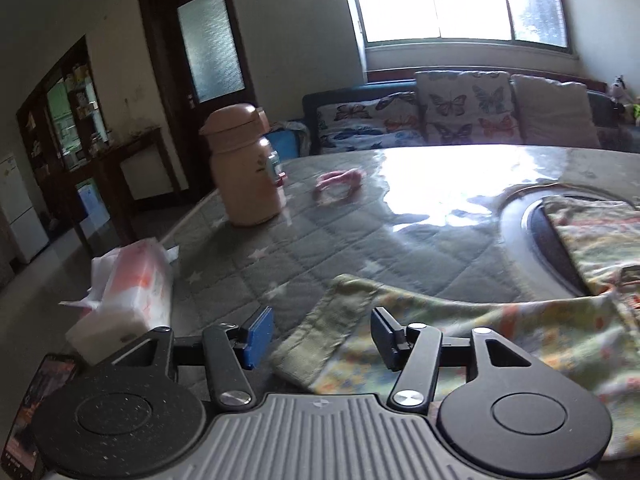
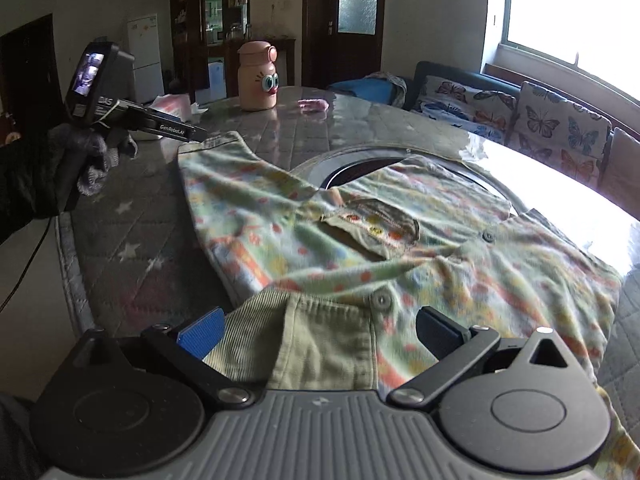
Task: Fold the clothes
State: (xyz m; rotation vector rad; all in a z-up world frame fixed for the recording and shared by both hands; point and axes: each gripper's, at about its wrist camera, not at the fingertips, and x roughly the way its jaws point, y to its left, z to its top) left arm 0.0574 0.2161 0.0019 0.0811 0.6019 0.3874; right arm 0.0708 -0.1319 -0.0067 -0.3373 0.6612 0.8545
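Observation:
A small pale green shirt (image 2: 360, 248) with an orange and yellow print lies spread on the round table, collar near the middle, buttons showing. My right gripper (image 2: 320, 330) is open, its blue pads either side of a ribbed green sleeve cuff (image 2: 304, 336) at the near edge. My left gripper (image 1: 320, 336) is open over the other sleeve's cuff (image 1: 316, 344), pads either side of it. In the right wrist view the left gripper (image 2: 200, 133) shows at the far sleeve end (image 2: 216, 142), held by a gloved hand.
The table has a grey quilted star cover (image 1: 260, 248) under glossy plastic and a dark round inset (image 2: 360, 168). A peach flask (image 1: 244, 168), a pink item (image 1: 340, 184) and a tissue pack (image 1: 132, 292) stand on it. A butterfly sofa (image 1: 440, 112) is behind.

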